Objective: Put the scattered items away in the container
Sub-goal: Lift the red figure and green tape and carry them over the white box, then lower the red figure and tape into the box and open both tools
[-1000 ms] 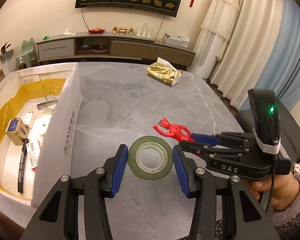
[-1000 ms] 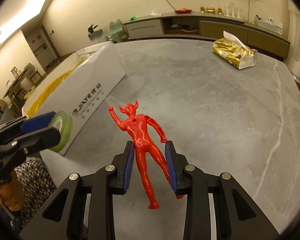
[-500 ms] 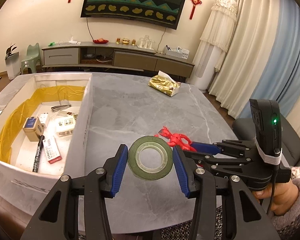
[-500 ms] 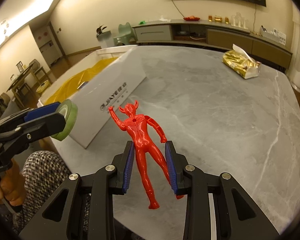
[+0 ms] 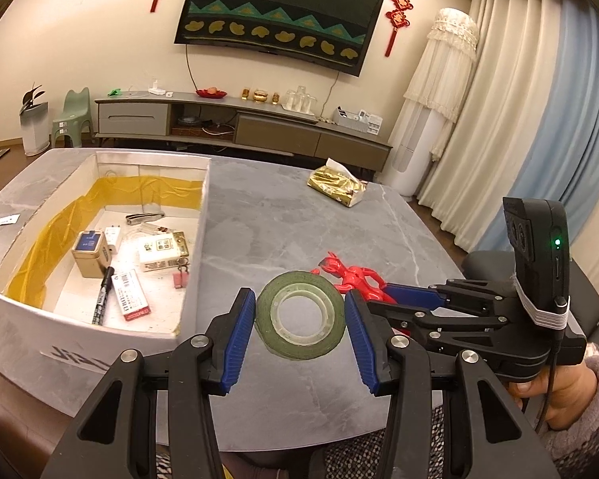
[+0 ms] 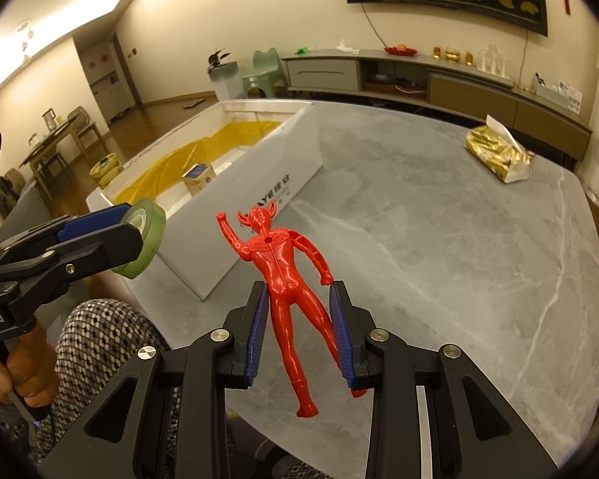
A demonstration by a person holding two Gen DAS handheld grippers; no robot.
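Several items already lie in the box at left; left gripper clamps tape, right gripper clamps figure, both undelivered.

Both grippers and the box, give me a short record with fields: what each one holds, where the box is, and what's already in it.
left gripper: shut on green tape roll
right gripper: shut on red toy figure, held by its legs
white box: open, on grey table, left of both grippers
box contents: marker, small tin, packets, binder clip
outside box: gold tissue pack
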